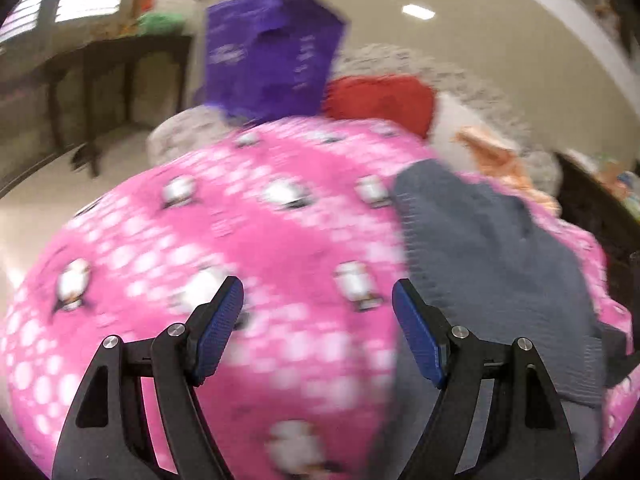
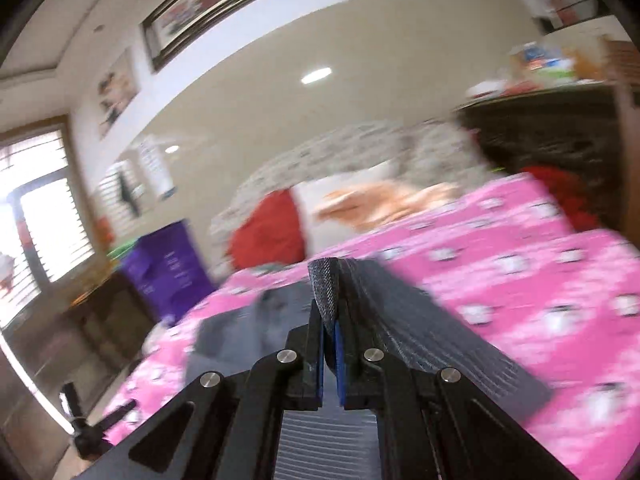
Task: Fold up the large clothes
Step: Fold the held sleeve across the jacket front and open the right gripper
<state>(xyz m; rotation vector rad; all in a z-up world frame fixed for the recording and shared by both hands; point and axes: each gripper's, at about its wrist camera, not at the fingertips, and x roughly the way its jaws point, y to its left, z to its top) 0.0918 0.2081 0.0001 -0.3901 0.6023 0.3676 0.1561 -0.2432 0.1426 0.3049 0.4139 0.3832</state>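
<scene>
Pink penguin-print blanket covers bed. Grey knit sweater lies on it, right side. Soft, limp, will sag; take by ribbed hem or corners. Right tongs clenched on sweater's ribbed edge. Left tongs released, empty, above blanket.

sweater on blanket — bag behind

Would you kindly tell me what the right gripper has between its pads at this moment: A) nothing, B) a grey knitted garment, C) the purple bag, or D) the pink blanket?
B: the right gripper is shut on a fold of the grey knitted garment, which trails over the pink blanket.
</scene>
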